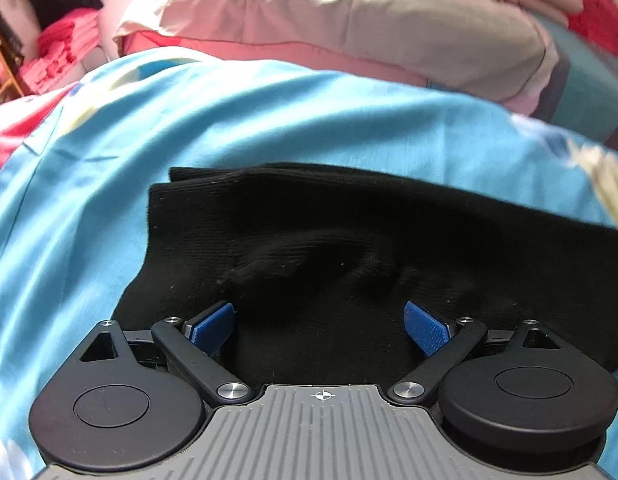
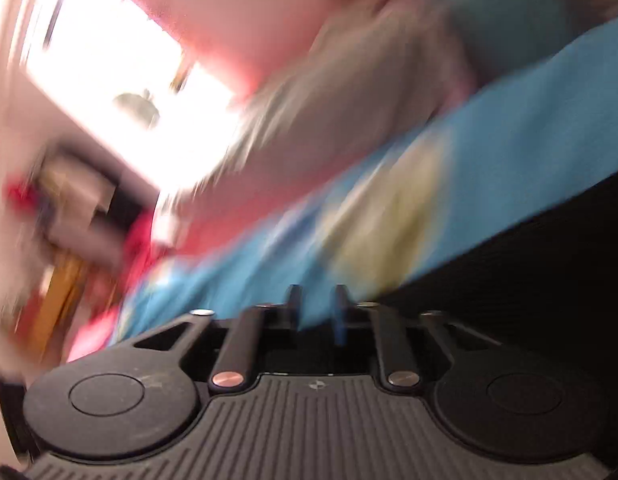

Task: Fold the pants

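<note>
Hovering spread wide over the folded black knit pants [image 1: 349, 248] at lower centre, the left gripper [image 1: 319, 326] should press flat; the right gripper [image 2: 317, 308], narrowly parted, holds nothing.

Open blue sheet [image 1: 269, 120] all around the black pants [image 1: 349, 240], free to the left and beyond them. At the bed's far edge a pillow [image 1: 309, 28] blocks the way. Clothes pile [image 1: 61, 52] sits off the far-left corner.
</note>
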Tool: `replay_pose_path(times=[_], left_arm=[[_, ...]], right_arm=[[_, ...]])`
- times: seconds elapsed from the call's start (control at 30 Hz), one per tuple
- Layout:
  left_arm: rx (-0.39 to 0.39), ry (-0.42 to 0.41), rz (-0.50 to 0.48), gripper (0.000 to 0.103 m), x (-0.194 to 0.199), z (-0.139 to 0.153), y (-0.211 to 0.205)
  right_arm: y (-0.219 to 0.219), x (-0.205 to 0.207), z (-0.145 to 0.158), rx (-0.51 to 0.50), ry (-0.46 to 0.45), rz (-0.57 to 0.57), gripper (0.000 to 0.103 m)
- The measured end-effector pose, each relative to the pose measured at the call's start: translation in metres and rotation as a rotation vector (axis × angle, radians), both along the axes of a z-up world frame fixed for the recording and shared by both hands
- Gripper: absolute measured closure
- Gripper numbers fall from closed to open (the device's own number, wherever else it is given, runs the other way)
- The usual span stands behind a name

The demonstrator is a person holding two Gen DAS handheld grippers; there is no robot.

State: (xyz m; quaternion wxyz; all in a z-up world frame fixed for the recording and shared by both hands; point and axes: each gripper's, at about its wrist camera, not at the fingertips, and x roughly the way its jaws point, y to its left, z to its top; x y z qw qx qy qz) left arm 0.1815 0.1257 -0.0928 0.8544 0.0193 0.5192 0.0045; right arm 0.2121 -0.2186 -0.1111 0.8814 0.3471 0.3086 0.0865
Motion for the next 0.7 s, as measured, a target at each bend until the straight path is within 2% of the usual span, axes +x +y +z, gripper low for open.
replay_pose_path(times=[0.07,0.13,0.2,0.27,0.3,0.37,0.43,0.5,0.53,0.57,0.6,0.67,0.7], left_arm=[[-0.001,-0.005,-0.002,0.0,-0.002,0.004,-0.004],[-0.04,-0.018,0.008,0.0,-0.003,0.011,-0.008],[-0.075,-0.022,0.006,0.0,-0.001,0.013,-0.018],[-0.076,-0.012,-0.013,0.0,0.003,0.009,-0.032],[-0.073,-0.006,-0.019,0.0,0.006,0.006,-0.038],[-0.061,0.024,-0.016,0.0,0.012,-0.007,-0.047],[-0.044,0.015,-0.017,0.0,0.013,-0.015,-0.05],[-0.02,0.009,-0.023,0.0,0.012,-0.018,-0.056],[-0.01,0.006,-0.023,0.0,0.012,-0.018,-0.058],[-0.008,0.008,-0.018,0.0,0.013,-0.019,-0.058],[-0.008,0.012,-0.011,0.0,0.014,-0.019,-0.058],[-0.001,0.021,0.0,0.0,0.018,-0.019,-0.06],[0.005,0.024,0.003,0.0,0.019,-0.019,-0.062]], right_arm=[[-0.006,-0.011,0.008,0.018,-0.015,0.112,0.052],[0.001,-0.024,0.007,-0.009,0.007,0.242,0.051],[-0.003,-0.034,0.0,-0.066,0.024,0.261,0.053],[-0.031,-0.041,-0.01,-0.06,0.018,0.178,0.074],[-0.055,-0.043,-0.013,-0.028,0.013,0.095,0.079],[-0.105,-0.053,-0.011,0.01,-0.006,-0.091,0.086],[-0.161,-0.069,-0.004,-0.032,-0.019,-0.313,0.088],[-0.2,-0.086,0.007,-0.051,-0.007,-0.45,0.086],[-0.21,-0.093,0.017,-0.071,0.002,-0.491,0.075],[-0.215,-0.1,0.024,-0.09,0.005,-0.507,0.068],[-0.217,-0.111,0.028,-0.088,-0.011,-0.492,0.066],[-0.207,-0.119,0.029,-0.044,-0.032,-0.369,0.053],[-0.215,-0.128,0.027,-0.045,-0.016,-0.313,0.053]])
